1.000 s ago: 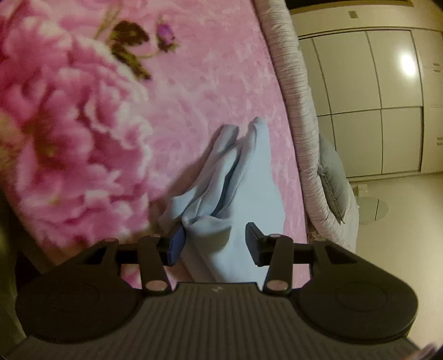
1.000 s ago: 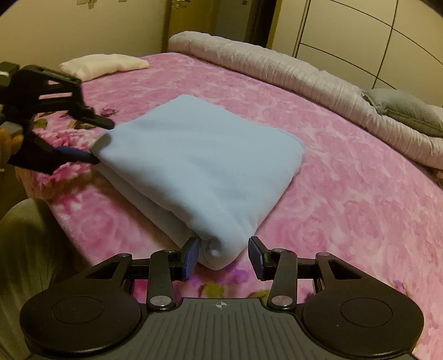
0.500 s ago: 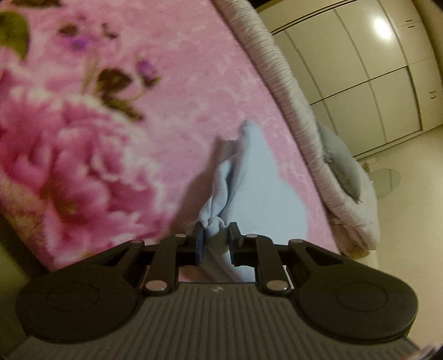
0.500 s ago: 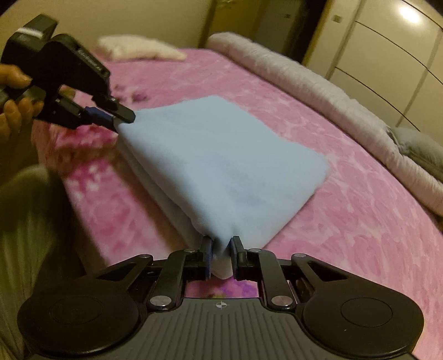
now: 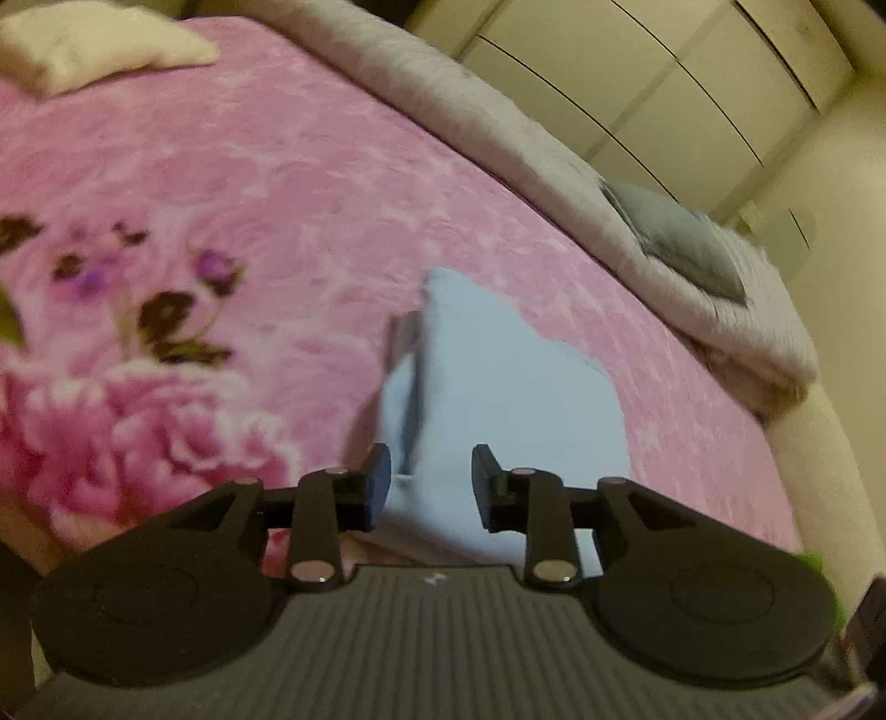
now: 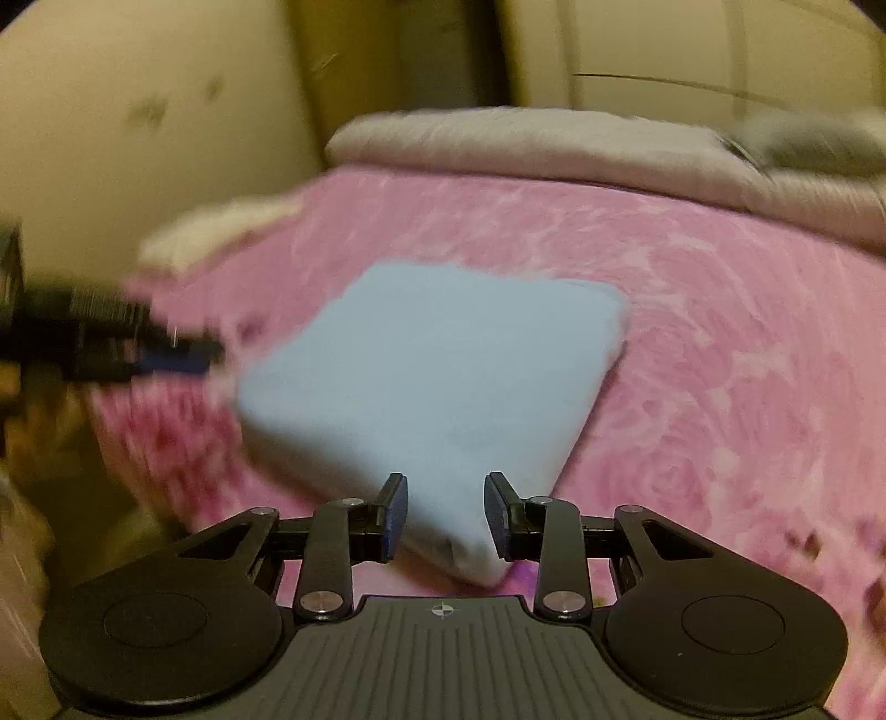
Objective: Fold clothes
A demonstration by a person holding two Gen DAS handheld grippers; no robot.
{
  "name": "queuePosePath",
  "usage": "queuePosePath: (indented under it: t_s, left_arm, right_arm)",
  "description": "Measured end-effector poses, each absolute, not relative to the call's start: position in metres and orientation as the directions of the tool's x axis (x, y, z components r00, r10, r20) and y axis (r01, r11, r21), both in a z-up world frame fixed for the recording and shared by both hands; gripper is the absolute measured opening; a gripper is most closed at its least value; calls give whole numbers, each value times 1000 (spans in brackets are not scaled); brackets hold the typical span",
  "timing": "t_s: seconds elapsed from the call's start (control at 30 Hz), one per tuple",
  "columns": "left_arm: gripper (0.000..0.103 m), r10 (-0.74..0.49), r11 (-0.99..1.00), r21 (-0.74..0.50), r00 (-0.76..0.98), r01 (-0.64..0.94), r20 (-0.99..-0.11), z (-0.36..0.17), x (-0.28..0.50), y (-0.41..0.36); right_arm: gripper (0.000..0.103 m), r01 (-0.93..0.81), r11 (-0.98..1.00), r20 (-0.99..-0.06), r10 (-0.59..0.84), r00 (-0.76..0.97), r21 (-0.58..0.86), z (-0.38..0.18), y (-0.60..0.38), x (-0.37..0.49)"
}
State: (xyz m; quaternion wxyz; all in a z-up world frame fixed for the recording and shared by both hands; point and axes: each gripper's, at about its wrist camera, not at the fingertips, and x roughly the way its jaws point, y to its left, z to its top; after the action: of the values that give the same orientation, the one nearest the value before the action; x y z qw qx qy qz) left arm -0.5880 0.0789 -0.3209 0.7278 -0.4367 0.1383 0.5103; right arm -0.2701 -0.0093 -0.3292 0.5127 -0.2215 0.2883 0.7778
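1. left gripper (image 5: 431,482): jaws opening, pads clear of the cloth edge seen between them, low centre of frame.
2. right gripper (image 6: 446,512): jaws opening too, straddling the near corner without pressing.
3. folded light-blue garment (image 6: 437,382), mid-frame: soft, thick, fleecy, likely light and limp; best pinched at corners through all layers.
4. pink floral bedspread (image 6: 720,360): plush, grippy.
5. grey rolled quilt (image 5: 443,99), upper frame.

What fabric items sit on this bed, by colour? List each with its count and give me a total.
Light blue folded cloth: 1
Pink floral plush blanket: 1
Grey-white rolled quilt along the far edge: 1
Grey cushion: 1
Cream pillow: 1
Total: 5
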Motion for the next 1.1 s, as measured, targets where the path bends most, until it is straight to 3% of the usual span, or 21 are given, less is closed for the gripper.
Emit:
queuePosePath:
  t_s: [0.2,0.43,0.53,0.6,1.1]
  left_arm:
    - [29,565,166,-244,295,-955,-770,-350,-539,85]
    - [37,580,159,-53,137,-986,-803,-326,-527,61]
    - [40,565,144,-22,101,-989,-819,-327,-526,50]
    - [40,544,147,-10,89,-989,-834,-329,-523,42]
    - [43,565,214,75,61,-974,-823,-319,-507,-16]
  right_arm:
    - [34,-936,-130,-737,585,-340,328,-359,11,-268]
    - [36,-916,-16,-754,562,-340,401,-340,1,-253]
    - [48,-925,34,-786,540,-303,379,-337,-7,-249]
    - [50,-931,51,-806,520,-284,361,-339,-14,-250]
    - [51,-956,6,-813,528,-246,293,-321,-66,-270]
